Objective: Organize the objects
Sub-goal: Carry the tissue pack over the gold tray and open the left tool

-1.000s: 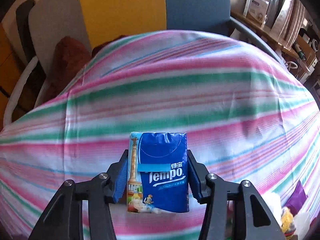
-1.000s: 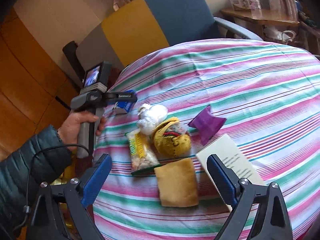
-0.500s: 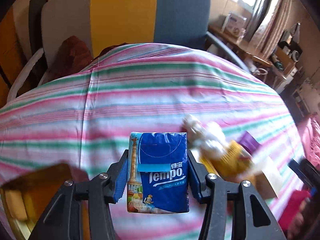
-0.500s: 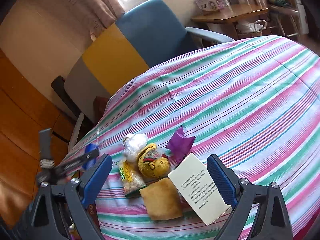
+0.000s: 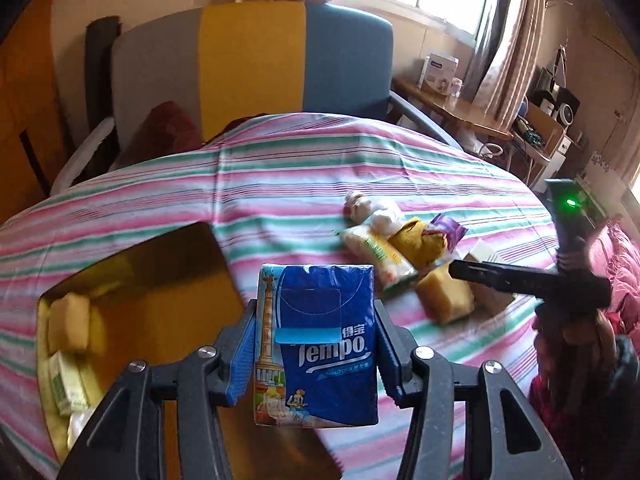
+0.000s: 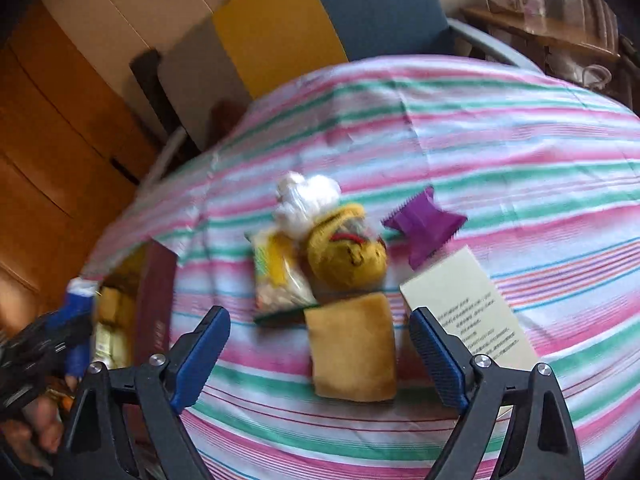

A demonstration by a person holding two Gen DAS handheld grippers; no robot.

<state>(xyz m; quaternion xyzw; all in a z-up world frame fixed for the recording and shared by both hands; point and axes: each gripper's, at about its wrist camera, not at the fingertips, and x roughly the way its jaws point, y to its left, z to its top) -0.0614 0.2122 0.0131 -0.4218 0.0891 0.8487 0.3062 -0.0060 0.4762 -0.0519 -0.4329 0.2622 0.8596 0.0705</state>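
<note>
Tissue pack (image 5: 320, 352) clamped upright between blue pads of left gripper (image 5: 316, 354), held over open box (image 5: 132, 312) at table edge. Box holds tan sponge (image 5: 68, 322) and pale green carton (image 5: 64, 384). Right gripper (image 6: 320, 354) jaws closing, wide apart, nothing pressed; tan pad (image 6: 352, 348) lies on striped cloth (image 6: 500, 160) seen between them. Just beyond: cream booklet (image 6: 464, 304), snack bag (image 6: 280, 280), yellow knit toy (image 6: 346, 252), white bag (image 6: 304, 200), purple packet (image 6: 426, 224), clustered and mostly touching. Far side: chair (image 5: 256, 64).
</note>
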